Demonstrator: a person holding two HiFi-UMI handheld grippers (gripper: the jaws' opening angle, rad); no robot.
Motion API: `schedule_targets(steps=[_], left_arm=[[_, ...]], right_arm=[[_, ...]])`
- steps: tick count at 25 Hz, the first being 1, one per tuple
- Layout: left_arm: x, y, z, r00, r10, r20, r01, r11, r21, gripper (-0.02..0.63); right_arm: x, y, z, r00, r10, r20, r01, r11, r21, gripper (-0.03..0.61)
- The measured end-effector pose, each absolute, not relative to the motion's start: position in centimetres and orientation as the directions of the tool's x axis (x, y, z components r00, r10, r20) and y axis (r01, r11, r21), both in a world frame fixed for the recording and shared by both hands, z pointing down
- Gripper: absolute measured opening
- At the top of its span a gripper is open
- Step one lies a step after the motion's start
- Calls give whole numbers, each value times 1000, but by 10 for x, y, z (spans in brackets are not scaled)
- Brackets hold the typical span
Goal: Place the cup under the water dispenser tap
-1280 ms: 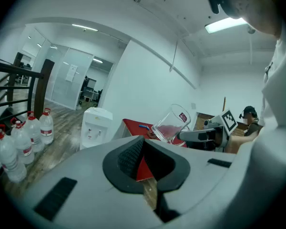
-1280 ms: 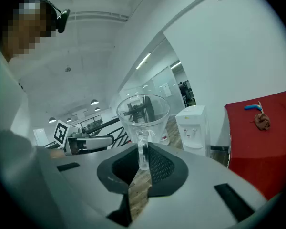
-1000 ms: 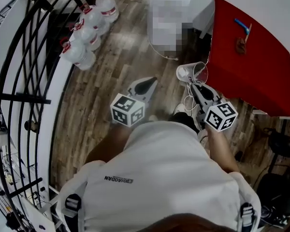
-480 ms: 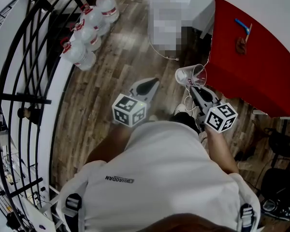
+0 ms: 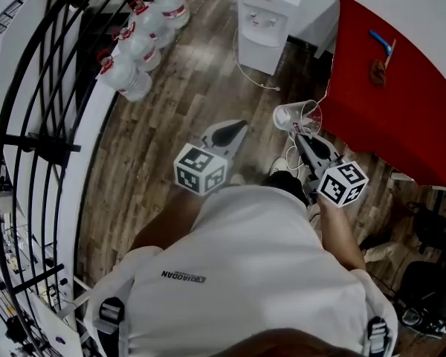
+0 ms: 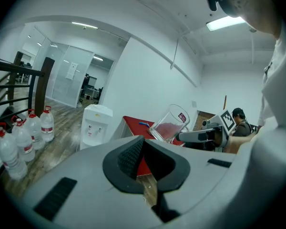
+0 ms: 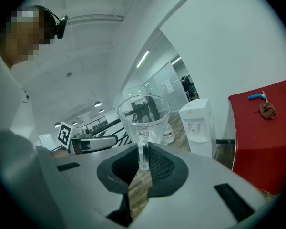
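Now the person's right gripper (image 5: 301, 134) is carrying the clear glass cup with a handle (image 5: 297, 116) out in front of the body. Its jaws are pressing in on the thin handle, and in the right gripper view the cup (image 7: 143, 116) is standing upright just above the right gripper (image 7: 143, 159). The left gripper (image 5: 227, 134) is hanging beside it, well apart from the cup. Its jaws are drawn together with nothing between them, and only the floor and a sliver of red are showing past the left gripper (image 6: 143, 159).

Over the last second the cup is keeping almost the same place relative to the person, while the scene around it is shifting a little. The white floor-standing water dispenser (image 5: 270, 21) is showing more fully at the top of the head view, and the clear plastic water bottles with red caps (image 5: 134, 43) are sliding slightly. That suggests the person is facing the dispenser more squarely.

For the task, the cup is still in the air over the wooden floor, near the red-covered table (image 5: 394, 88) and well apart from the taps. The approach is probably only beginning, and the placing is not yet done.
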State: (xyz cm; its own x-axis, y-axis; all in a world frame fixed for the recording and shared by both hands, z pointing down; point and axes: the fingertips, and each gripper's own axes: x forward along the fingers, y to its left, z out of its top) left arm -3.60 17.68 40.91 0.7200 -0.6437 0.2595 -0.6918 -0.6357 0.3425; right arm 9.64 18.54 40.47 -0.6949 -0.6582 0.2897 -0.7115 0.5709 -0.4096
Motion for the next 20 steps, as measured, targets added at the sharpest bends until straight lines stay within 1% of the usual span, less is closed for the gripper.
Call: schedule_targets(steps=[7,15,20], left_arm=[[-31,170,420,709,-642,292,-704,-618,350,-3],[3,129,412,703,-648,294,-710,-621,332,-3],[25,100,402,675,-670,309,-737,-592,325,-3]], right_arm=[[102,176,416,-708,-637,307,-700,574,-424,44],[128,137,413,-731,-614,299,-678,603,-420,44],[143,105,405,-752,-581,312,-660,657,-365,44]])
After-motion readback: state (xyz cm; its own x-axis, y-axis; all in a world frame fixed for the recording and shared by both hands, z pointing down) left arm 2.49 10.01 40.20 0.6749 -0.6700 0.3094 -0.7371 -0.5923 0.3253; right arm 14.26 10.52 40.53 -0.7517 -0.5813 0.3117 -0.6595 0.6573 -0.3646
